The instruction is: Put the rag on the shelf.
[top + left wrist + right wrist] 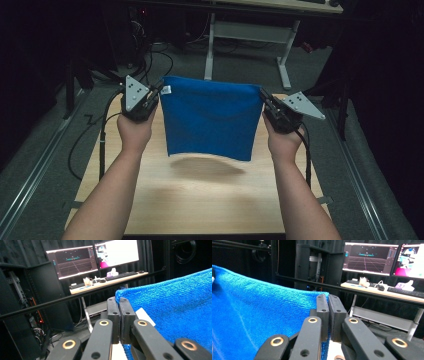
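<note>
High view: the left tool [152, 96] and right tool [267, 101] each pinch one top corner of the towel [210, 120], which hangs stretched between them, clear of the counter [200, 200]. Its lower edge casts a shadow on the wood below the tools. Left gripper view shows the jaws pressed together on the blue corner beside a white label [145, 315]; right gripper view shows the same clamp on the opposite corner. Judged progress: pickup and spreading are complete; laying the cloth down or folding it remains. Surface: bare light wood. Room: dark, grey carpet around the counter, with a desk [387, 293], monitors [95, 258] and keyboard [121, 275] beyond the tools.
</note>
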A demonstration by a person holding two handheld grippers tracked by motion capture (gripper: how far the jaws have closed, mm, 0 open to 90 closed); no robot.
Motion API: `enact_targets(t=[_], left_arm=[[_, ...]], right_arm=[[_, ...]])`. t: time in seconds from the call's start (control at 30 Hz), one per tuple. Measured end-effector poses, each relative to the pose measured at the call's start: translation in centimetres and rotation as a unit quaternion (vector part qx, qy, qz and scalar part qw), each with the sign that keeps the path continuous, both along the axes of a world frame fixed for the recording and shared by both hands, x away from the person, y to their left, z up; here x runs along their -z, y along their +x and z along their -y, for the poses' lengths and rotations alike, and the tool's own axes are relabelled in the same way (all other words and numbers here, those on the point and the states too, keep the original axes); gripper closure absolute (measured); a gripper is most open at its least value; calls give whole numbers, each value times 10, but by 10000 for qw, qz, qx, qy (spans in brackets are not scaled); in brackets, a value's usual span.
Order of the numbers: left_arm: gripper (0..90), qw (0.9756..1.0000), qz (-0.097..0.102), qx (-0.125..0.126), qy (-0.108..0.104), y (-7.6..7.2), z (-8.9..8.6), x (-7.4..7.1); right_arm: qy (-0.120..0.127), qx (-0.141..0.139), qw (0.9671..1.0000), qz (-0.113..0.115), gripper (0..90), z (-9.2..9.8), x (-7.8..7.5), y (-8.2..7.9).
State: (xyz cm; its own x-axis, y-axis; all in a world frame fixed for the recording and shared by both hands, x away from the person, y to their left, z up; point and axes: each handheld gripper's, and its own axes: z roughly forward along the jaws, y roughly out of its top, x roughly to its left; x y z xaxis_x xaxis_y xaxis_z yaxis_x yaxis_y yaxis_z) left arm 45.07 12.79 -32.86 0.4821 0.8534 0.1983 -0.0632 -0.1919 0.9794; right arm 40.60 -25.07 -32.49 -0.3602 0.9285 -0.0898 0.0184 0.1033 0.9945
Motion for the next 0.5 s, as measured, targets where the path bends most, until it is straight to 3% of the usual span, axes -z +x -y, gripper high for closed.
enact_targets(t=[0.3, 0.5], left_arm=[[891, 9999, -96, -8, 93, 31, 9, -4], [890, 9997, -91, -40, 219, 41, 13, -8]], right_arm=[[-96, 195, 9997, -120, 882, 4, -4, 28], [-75, 276, 9994, -211, 882, 6, -6, 43]])
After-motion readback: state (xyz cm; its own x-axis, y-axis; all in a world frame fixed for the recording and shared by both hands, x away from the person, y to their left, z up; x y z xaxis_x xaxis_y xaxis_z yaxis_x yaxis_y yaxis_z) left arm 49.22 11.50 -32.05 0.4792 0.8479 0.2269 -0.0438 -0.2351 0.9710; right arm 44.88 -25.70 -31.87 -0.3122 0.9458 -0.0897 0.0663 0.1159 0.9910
